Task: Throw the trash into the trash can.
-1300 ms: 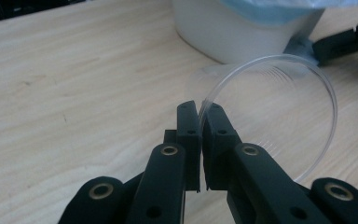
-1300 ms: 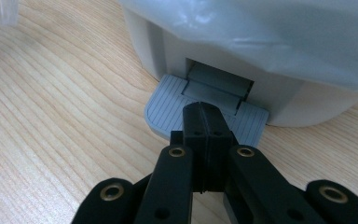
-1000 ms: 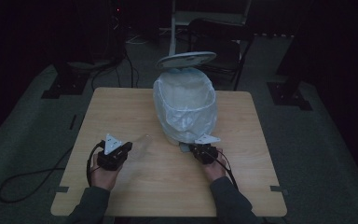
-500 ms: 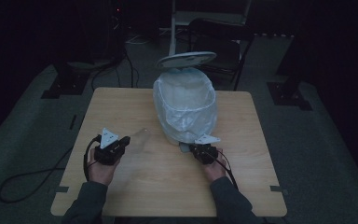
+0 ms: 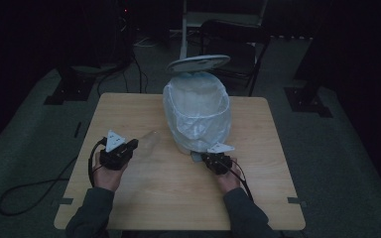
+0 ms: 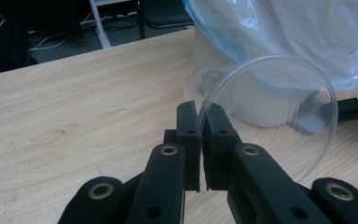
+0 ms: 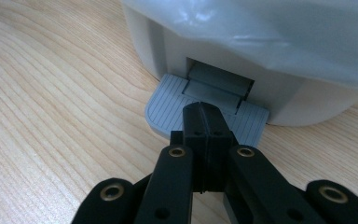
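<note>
A white pedal bin [image 5: 198, 116] lined with a pale plastic bag [image 6: 307, 37] stands mid-table, its round lid [image 5: 198, 63] raised. My left gripper [image 5: 129, 146] [image 6: 201, 116] is shut on the rim of a clear plastic cup [image 6: 270, 107], which it holds tilted on its side to the left of the bin. In the high view the cup [image 5: 150, 141] looks faint. My right gripper [image 5: 206, 158] [image 7: 205, 112] is shut with nothing between its jaws. Its tips sit on the grey foot pedal [image 7: 168, 112] at the bin's base.
The wooden table [image 5: 258, 188] has bare room in front of and on both sides of the bin. A dark chair [image 5: 238, 34] and stand bases sit on the floor beyond the far edge. A cable [image 5: 25, 191] trails off the table's left side.
My left gripper has drifted a little away from me with the cup in it. My right gripper has stayed on the pedal.
</note>
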